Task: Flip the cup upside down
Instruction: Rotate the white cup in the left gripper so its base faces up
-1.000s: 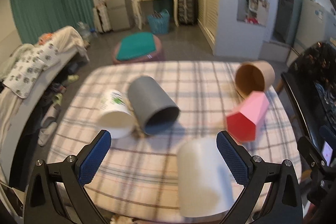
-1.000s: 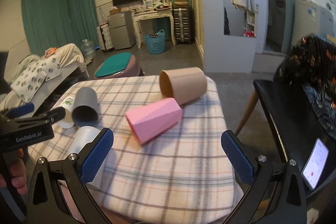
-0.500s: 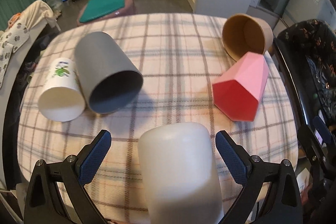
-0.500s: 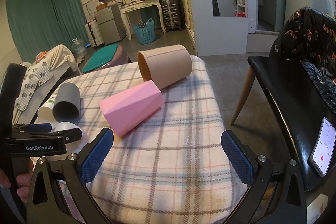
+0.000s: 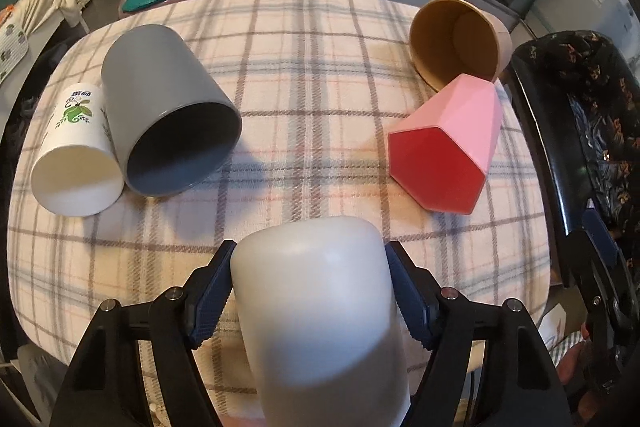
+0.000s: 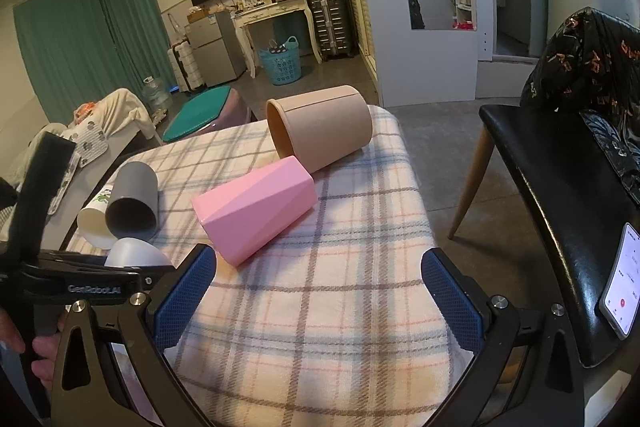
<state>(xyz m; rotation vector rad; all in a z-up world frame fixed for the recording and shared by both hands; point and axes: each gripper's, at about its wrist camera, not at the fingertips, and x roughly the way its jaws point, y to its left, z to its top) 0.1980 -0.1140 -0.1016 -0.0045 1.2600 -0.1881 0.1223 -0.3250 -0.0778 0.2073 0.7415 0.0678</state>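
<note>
The left gripper (image 5: 310,291) clamps a smooth white plastic cup (image 5: 320,311) lying at the desk's (image 5: 320,75) near edge; the right gripper (image 6: 318,285) hangs spread apart.

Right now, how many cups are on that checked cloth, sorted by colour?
White, plain: 1, the cup gripped between the left tool's jaws
White with green print: 1
Grey: 1
Pink: 1
Tan: 1
Total: 5 cups, all lying on their sides
</note>
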